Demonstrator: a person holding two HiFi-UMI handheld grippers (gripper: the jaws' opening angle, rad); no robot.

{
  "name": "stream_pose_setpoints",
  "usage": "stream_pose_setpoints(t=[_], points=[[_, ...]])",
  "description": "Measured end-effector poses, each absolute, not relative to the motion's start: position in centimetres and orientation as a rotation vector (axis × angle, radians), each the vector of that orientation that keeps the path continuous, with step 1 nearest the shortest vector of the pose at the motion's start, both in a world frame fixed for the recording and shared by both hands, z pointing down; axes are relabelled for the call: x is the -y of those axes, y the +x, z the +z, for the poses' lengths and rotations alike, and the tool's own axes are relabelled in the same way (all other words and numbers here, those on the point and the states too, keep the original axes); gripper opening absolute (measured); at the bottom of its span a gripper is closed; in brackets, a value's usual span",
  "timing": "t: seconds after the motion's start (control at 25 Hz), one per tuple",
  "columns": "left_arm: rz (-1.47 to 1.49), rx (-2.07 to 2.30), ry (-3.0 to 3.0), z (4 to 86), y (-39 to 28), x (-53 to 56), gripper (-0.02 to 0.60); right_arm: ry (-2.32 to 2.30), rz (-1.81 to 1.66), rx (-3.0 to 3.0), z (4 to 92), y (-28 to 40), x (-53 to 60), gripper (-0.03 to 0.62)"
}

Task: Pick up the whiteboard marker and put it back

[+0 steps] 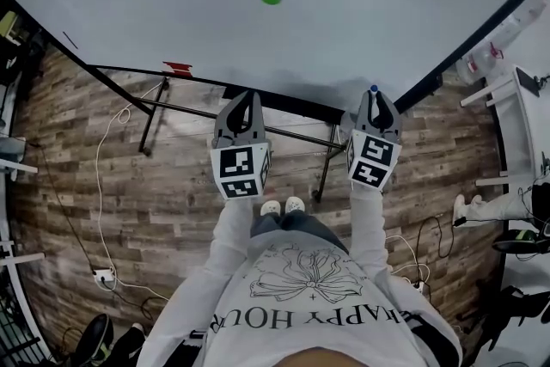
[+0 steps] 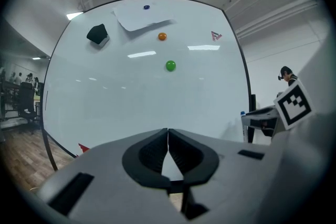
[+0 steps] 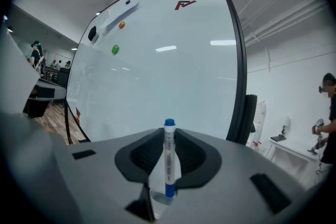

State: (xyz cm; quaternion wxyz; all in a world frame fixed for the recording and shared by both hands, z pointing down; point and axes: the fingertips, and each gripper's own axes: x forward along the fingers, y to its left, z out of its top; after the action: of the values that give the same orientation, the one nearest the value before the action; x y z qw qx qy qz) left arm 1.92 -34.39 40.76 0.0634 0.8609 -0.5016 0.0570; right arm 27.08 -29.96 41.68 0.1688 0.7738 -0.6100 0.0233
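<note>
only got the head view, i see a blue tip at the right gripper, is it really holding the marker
Observer: Yes. The right gripper view shows the right gripper shut on the white whiteboard marker with a blue cap, cap pointing forward past the jaws.
Operator: left one got anything
Observer: No. The left gripper is shut, with nothing between its jaws.
Operator: anyone nearby
Observer: A person stands at the far right of the right gripper view, beyond the large white whiteboard.

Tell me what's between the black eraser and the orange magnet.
A sheet of paper, between the eraser and orange magnet, clearest in the left gripper view.
</note>
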Motion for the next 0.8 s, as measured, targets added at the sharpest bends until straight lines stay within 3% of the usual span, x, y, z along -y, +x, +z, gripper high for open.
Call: stream_pose_setpoints(t=[0.8], points=[[0.175, 1.699, 2.457, 41.3, -4.3, 34.4, 0.006, 1.871, -0.055, 1.891, 44.1, 18.3, 35.0, 0.067]])
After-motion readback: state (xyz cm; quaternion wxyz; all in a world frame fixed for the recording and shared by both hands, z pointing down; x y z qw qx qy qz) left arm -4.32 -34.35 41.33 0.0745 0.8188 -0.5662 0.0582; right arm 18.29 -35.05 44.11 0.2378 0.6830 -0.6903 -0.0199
